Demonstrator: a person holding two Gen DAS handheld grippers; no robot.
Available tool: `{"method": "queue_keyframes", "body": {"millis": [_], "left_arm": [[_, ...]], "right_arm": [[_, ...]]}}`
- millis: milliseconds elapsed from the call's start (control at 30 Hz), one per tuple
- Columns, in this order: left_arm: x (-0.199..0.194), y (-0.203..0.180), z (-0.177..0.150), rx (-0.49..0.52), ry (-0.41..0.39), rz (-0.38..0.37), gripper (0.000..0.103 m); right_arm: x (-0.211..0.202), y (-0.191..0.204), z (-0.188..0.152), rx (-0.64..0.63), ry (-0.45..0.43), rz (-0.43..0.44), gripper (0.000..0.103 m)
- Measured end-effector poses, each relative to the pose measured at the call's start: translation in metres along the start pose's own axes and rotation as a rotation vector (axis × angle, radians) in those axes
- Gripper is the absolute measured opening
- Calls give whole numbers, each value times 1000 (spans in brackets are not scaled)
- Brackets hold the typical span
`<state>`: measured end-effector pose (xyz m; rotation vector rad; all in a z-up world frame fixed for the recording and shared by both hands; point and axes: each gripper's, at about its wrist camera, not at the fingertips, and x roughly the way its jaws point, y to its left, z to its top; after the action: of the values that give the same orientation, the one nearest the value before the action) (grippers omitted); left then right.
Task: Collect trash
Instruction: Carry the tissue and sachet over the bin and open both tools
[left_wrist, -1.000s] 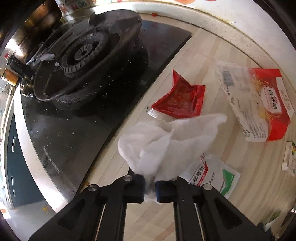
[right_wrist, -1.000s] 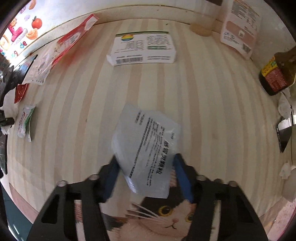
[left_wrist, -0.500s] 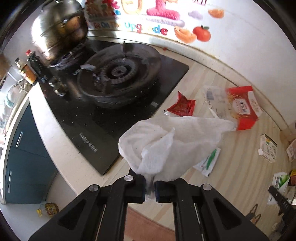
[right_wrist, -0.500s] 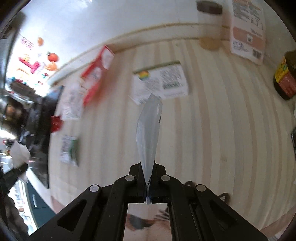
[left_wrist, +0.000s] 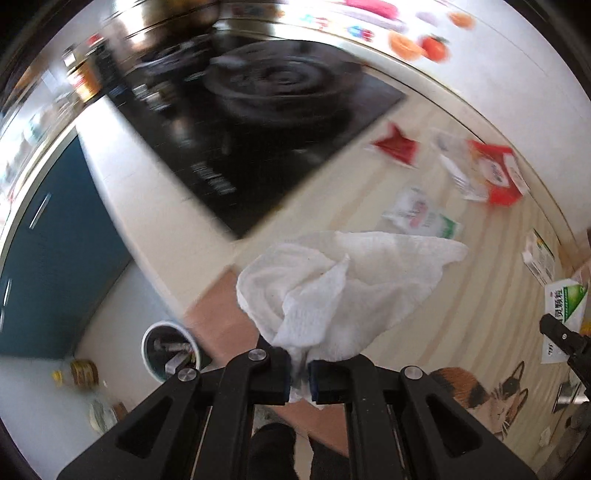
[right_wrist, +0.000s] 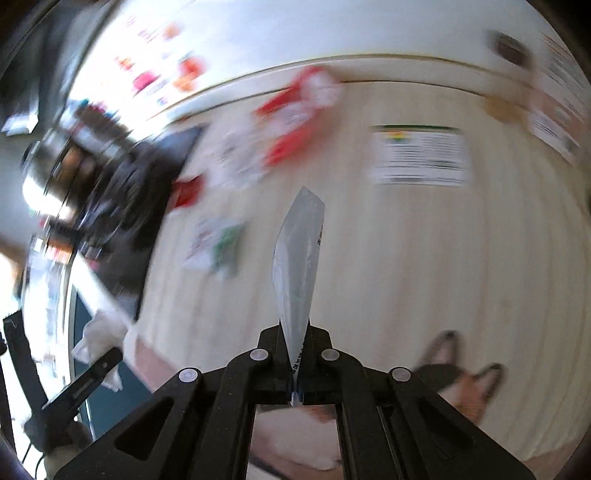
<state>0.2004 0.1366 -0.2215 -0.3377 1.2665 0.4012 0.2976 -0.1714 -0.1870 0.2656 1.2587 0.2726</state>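
My left gripper (left_wrist: 299, 376) is shut on a crumpled white paper towel (left_wrist: 340, 288) and holds it high above the counter's front edge. My right gripper (right_wrist: 294, 369) is shut on a silver-grey sachet (right_wrist: 297, 266) that stands edge-on above the wooden counter (right_wrist: 406, 258). Still on the counter lie a red wrapper (left_wrist: 397, 147), a red-and-white bag (left_wrist: 487, 177), a white-and-green sachet (left_wrist: 423, 216) and a white-and-green box (right_wrist: 421, 155). A white trash bin (left_wrist: 170, 350) with litter inside stands on the floor, below left of the towel.
A black gas stove (left_wrist: 258, 110) fills the counter's left part. Teal cabinet doors (left_wrist: 48, 240) are below it. A cat-print mat (left_wrist: 491, 391) lies at the counter's front right. The left gripper and towel show in the right wrist view (right_wrist: 99, 339).
Both grippers have lifted and pulled back from the counter with their loads. The left view has swung out over the counter edge, so the floor and trash bin now show.
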Motion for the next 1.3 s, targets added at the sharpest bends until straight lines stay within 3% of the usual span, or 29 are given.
{"method": "queue_keyframes", "body": {"millis": [167,333,467,600,733,867,1067,1167,1300], "left_arm": [[-15,102,-34,-166,-12,40,4],[-2,220,-88,-332,43,104,4],[37,312,-140,-461,118,146,4],[105,394,-191,-571,208,150,4],[200,450,-239,-674,311,54,4],[313,490,-280,-768,412,-77,4],[446,520,-324,-838,503,-172,5],[487,522,-334,-869,544,-203,5],[516,525,-334,-819,566,-192,9]], "right_arm": [[29,108,-34,-230,79,108,1],[72,221,-111,-446,166,187,1],[126,285,-187,-557,241,205,1],[206,329,-272,-622,351,202,1],[313,349,-350,-634,480,172,1],[413,346,-403,-641,554,128,1],[566,330,-465,-633,649,83,1],[634,325,-487,-642,670,49,1],[689,320,-505,-665,695,13,1]]}}
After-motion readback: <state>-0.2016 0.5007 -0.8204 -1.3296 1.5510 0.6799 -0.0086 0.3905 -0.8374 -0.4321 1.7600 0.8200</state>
